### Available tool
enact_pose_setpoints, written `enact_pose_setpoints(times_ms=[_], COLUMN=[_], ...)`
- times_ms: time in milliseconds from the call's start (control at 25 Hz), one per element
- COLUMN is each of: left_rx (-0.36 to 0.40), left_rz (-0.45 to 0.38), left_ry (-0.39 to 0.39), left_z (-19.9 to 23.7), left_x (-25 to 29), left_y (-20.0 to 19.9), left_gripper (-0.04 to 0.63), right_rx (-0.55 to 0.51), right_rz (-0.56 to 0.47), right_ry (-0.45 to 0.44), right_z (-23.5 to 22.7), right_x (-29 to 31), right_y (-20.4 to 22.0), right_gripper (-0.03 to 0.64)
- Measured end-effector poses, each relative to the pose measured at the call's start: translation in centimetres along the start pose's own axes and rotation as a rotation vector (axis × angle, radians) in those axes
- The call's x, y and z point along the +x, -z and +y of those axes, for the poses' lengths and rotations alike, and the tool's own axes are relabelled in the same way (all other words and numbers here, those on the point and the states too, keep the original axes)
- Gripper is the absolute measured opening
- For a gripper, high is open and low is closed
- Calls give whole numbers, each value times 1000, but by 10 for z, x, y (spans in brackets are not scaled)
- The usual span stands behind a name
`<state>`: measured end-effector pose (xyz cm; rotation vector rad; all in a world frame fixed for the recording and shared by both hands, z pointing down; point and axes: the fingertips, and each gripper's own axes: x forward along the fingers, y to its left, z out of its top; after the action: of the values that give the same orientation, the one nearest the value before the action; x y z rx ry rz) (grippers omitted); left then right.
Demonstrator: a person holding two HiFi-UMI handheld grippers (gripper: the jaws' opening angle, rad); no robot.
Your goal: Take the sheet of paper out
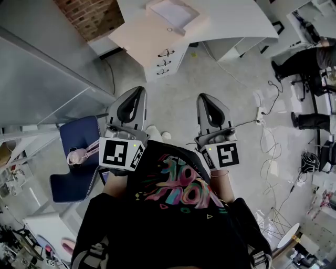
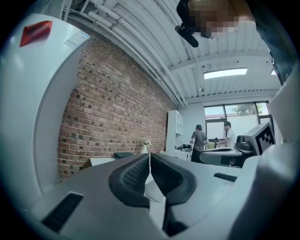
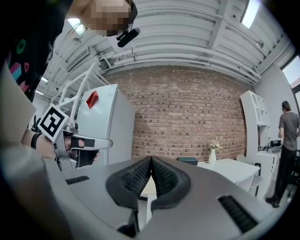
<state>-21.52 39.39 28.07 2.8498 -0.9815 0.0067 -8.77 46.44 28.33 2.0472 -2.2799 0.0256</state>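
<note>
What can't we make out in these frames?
- Head view: tray on the drawer cabinet is small, pale, cut by the top edge; any sheet in it can't be told.
- Head view: drawers shut, contents hidden.
- Gripper views: left gripper and right gripper fill the lower frame, hiding what lies below.

Bright, even light fills my views; a ceiling light panel (image 2: 225, 72) and window (image 2: 233, 111) glare white, straight lines bow at the edges, corners go black

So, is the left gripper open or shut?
Shut. On the left gripper, the pads meet at their tips, with nothing between them.
</note>
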Motion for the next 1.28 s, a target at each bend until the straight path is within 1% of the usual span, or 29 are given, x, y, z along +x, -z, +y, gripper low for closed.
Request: enact_pose_setpoints(times_ms=[80,160,240,400,520,640,720,840,1000,1120,1280], left_rx=[-1,-2,-5,-9,-9,-5,-3,-20,-23,-27,-37], left_rz=[-1,3,10,14,9,4,3,4,8,5,14], left_ry=[-9,-18,-27,-46,-58,-70,-83,-99,-111,-116,-115], left_z=[-2,-2,2,18,39,66,87,122,161,185,204], left_x=[4,10,19,52,89,128,156,202,251,276,299], left_y=[1,3,7,13,11,3,-1,-7,-16,-20,-20], left_gripper=[28,28,28,28,28,28,28,28,28,28,28], right_rx=[4,26,38,46,60,49,46,50,41,27,5], right_rz=[3,-26,-31,-16,3,34,28,8,16,34,71], right_ry=[-5,-6,-12,-27,-38,-57,-65,-72,-84,-85,-84], right_z=[-4,-8,-14,-36,-57,-78,-93,-117,-143,-157,-170], right_x=[2,9,16,45,85,131,167,225,286,320,344], right_y=[2,-4,-3,9,18,25,19,5,-2,0,10], right_gripper=[17,18,18,18,18,17,18,18,18,18,18])
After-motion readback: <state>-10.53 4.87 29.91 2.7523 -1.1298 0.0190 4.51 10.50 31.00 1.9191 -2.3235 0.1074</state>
